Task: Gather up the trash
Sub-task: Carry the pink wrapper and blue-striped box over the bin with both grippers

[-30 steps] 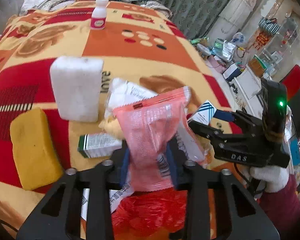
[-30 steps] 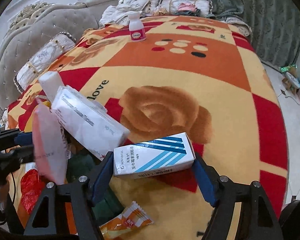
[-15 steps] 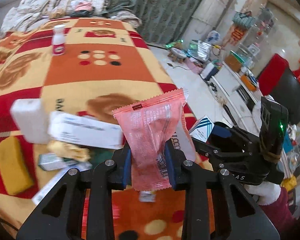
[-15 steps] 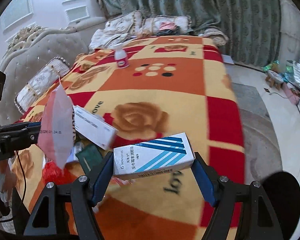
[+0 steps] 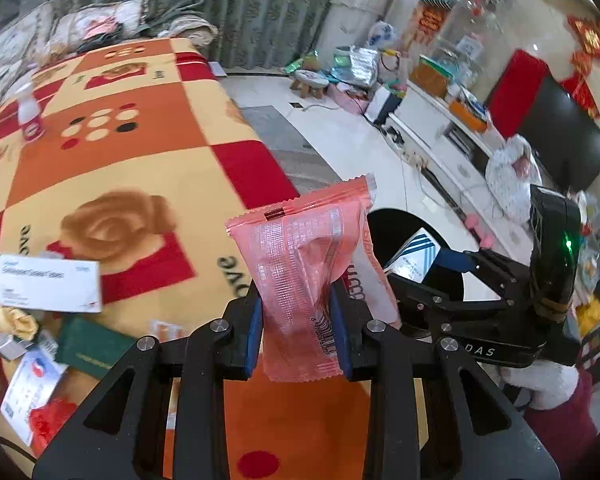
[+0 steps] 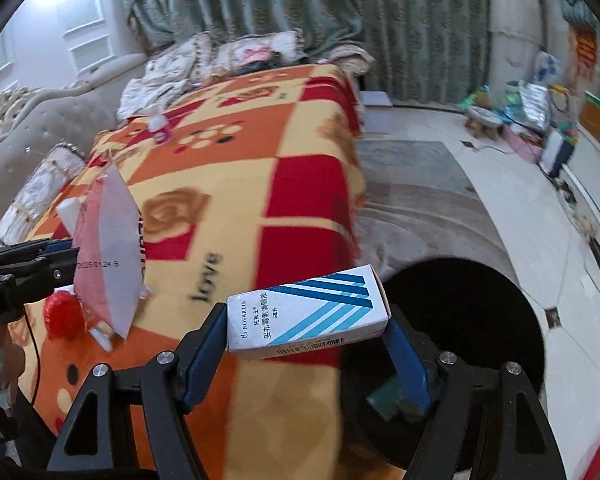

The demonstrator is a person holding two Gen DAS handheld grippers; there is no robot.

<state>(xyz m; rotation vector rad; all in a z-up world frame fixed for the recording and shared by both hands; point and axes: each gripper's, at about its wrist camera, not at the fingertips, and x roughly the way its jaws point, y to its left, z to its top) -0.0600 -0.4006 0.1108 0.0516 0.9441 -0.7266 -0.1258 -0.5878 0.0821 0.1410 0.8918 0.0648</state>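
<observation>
Wrapper (image 5: 306, 276) pinched low in my left gripper (image 5: 298, 328): light, crinkly, likely slippery. Right gripper (image 6: 306, 344) clamps box (image 6: 306, 312) endwise; stiff, light, crushable.

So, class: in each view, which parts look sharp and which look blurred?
Left wrist view: the pink wrapper in the left tongs is sharp; the bottle smears. Right wrist view: the box in the right tongs is crisp; the blanket streaks.
</observation>
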